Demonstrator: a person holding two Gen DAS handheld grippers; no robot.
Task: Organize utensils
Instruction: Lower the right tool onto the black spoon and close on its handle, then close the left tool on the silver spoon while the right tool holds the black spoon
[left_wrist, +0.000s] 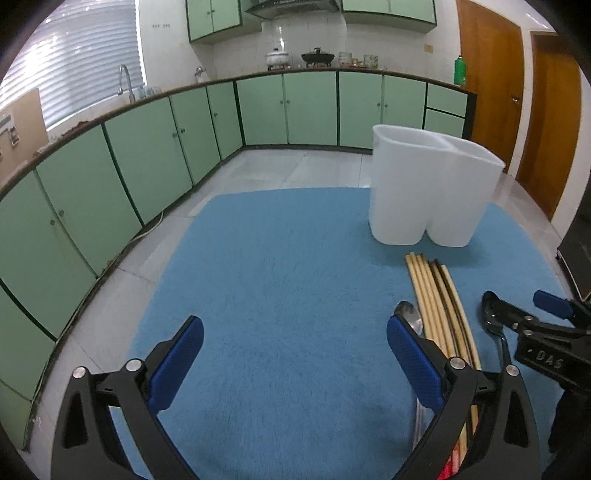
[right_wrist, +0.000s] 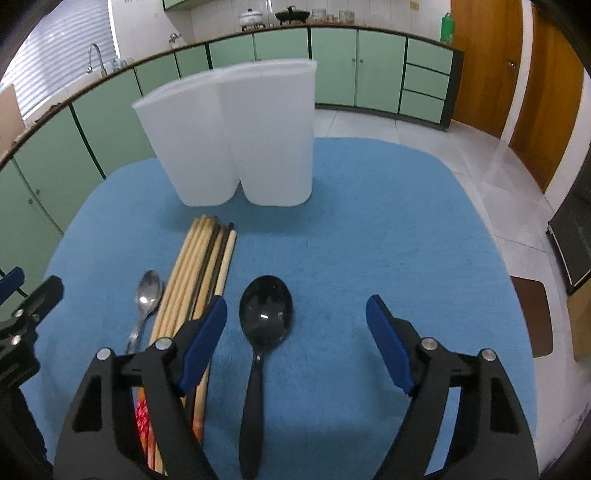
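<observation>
black spoon (right_wrist: 265, 314), right hand-held gripper (right_wrist: 296, 325) spread

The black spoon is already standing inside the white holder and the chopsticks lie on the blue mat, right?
Not quite. The black spoon lies flat on the blue mat, in front of the white holder, as the right wrist view shows. The chopsticks do lie on the mat.
</observation>
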